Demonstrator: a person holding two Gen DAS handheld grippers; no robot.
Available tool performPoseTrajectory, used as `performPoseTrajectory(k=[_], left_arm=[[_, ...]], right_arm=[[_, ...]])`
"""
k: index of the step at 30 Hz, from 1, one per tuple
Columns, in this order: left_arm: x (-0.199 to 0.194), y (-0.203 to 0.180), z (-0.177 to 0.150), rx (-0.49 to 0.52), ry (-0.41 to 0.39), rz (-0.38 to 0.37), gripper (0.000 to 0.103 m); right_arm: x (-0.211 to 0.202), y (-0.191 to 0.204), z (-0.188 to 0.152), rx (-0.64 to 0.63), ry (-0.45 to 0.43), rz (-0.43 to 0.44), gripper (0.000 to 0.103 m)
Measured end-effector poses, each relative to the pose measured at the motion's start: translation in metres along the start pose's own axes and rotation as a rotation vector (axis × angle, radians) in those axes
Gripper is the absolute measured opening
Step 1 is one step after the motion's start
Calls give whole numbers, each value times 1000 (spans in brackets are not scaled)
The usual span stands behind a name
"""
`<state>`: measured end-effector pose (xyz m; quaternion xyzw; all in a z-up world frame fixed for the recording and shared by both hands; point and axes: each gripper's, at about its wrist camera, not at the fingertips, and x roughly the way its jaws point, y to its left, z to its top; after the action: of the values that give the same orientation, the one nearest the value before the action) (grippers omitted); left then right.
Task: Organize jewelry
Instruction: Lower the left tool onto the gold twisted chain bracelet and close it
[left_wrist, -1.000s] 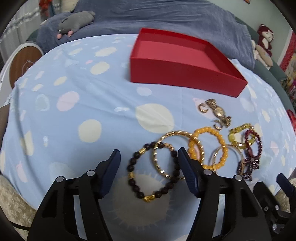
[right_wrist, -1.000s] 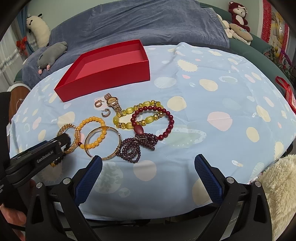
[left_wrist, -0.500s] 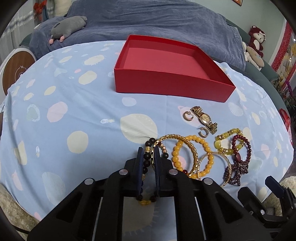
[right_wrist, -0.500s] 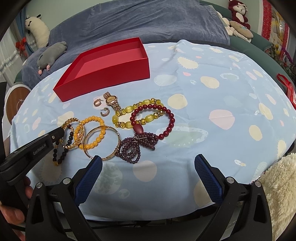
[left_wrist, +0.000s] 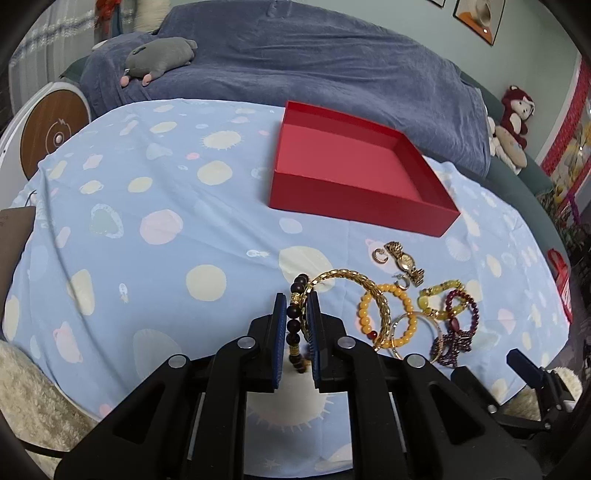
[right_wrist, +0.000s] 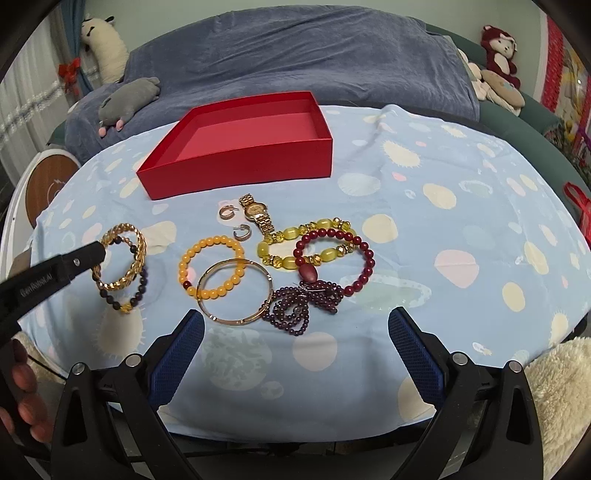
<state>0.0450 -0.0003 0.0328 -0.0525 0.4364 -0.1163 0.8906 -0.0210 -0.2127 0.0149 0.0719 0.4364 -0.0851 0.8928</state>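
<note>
My left gripper (left_wrist: 295, 332) is shut on a dark bead bracelet (left_wrist: 294, 325) and a gold chain bangle (left_wrist: 347, 280), lifted off the blue spotted cloth (left_wrist: 147, 229); both hang from it in the right wrist view (right_wrist: 122, 266). An empty red box (left_wrist: 354, 166) sits beyond. On the cloth lie an orange bead bracelet (right_wrist: 210, 269), a thin gold bangle (right_wrist: 236, 291), a gold watch (right_wrist: 256, 216), two hoop earrings (right_wrist: 226, 213), a yellow-green bracelet (right_wrist: 306, 243), a red bead bracelet (right_wrist: 336, 258) and a purple bead strand (right_wrist: 299, 306). My right gripper (right_wrist: 295, 343) is open, near the front edge.
A blue blanket (left_wrist: 314, 66) with a grey plush toy (left_wrist: 159, 59) lies behind the table. Stuffed toys (right_wrist: 498, 66) sit at the right. A round wooden-faced device (left_wrist: 51, 136) stands at the left. Cream fleece (right_wrist: 554, 387) borders the near edge.
My left gripper closed on the dark bead bracelet and gold chain bangle, then lifted them up and left, away from the orange bracelet. The right gripper stayed open and still.
</note>
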Motion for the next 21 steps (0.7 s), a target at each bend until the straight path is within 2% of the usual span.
performPoseTrajectory(k=[11, 15, 21], left_arm=[[4, 21, -8, -45, 21, 20, 12], [3, 23, -9, -63, 26, -5, 11], [10, 27, -17, -73, 74, 2, 11]], right_arm=[[-1, 2, -2, -7, 3, -1, 96], [-1, 3, -3, -11, 4, 1, 96], [0, 2, -3, -8, 9, 4, 96]])
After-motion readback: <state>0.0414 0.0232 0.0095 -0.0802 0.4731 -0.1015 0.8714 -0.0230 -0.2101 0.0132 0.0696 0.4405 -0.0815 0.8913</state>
